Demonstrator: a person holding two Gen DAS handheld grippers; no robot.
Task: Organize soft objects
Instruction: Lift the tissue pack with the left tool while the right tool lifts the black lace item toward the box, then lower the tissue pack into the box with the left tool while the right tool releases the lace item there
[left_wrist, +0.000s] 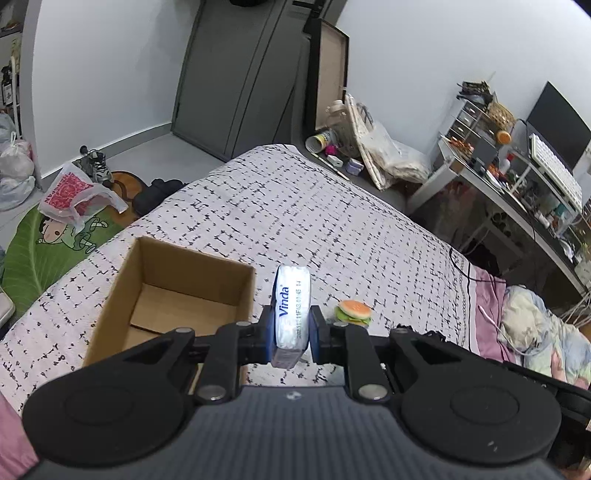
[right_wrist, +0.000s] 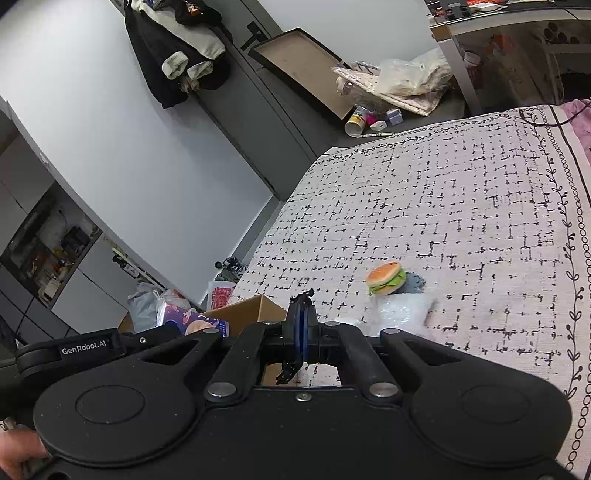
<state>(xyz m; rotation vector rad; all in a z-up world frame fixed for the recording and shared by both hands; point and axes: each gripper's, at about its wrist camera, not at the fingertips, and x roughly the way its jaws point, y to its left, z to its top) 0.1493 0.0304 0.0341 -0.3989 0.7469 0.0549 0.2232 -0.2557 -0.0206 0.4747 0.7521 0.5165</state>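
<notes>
- Right now, an open cardboard box (left_wrist: 177, 291) sits on a bed (left_wrist: 295, 206) spread with a pale cover printed in broken black lines. Its brown inside looks bare apart from a loose flap on the bottom.
- The left tool (left_wrist: 290, 332) is clamped shut on a white plastic tissue pack (left_wrist: 291, 310) with blue "Vinda" lettering. The pack stands on edge between the blue pads, just beside the box's near right corner.
- A small plush burger (left_wrist: 354, 312), with a tan bun and a green layer, lies on the cover to the right of the tissue pack, apart from the box.
- The right tool (right_wrist: 302, 332) is fully closed, with a thin, black, stringy thing (right_wrist: 293, 365) pinched between its pads. Ends of it poke out above and below. What it is cannot be told.
- Only the right wrist view shows a crinkly clear plastic bag (right_wrist: 400, 314) lying just beside the burger, and a grey-blue patch behind the burger.
- That view also shows a purple printed pack (right_wrist: 192, 323) by the box's edge, with the other tool's black strap near it, and dark clothes (right_wrist: 177, 55) hanging on the wall.
- Only the left wrist view shows a cluttered desk (left_wrist: 517, 173) with a monitor and keyboard, and a green leaf-shaped rug (left_wrist: 48, 251) on the floor.
</notes>
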